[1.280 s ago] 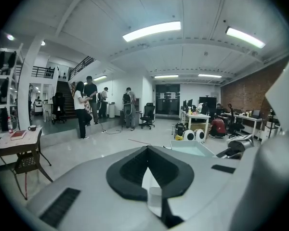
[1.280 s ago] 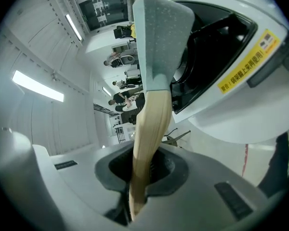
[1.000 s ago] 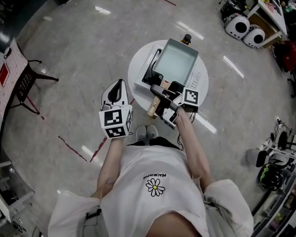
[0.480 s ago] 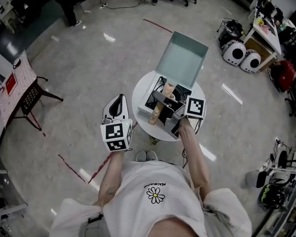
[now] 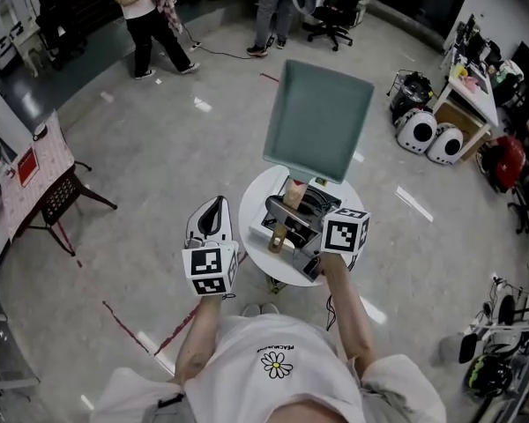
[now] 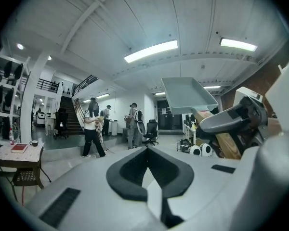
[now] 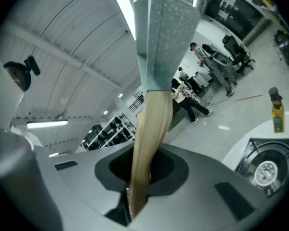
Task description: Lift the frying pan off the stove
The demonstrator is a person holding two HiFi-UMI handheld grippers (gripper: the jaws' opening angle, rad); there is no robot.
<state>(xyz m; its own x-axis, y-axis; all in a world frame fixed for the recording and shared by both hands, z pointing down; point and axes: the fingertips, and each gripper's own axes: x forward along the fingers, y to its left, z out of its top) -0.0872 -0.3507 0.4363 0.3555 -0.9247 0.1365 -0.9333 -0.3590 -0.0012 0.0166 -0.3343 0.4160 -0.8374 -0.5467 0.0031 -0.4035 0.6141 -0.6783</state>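
Over stove (image 7: 266, 170), right tool (image 7: 137, 177) clamps pan (image 5: 319, 120) handle (image 7: 151, 124); left tool (image 6: 147, 150) closed; bottle (image 7: 277, 112) nr stove.

stove (image 7: 272, 165) cut off at the edge, bottle (image 7: 277, 112) label unreadable

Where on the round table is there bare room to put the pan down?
Only narrow bare strips: the table's left rim beside the stove, and its near rim. The stove fills the middle; a bottle stands by the edge.
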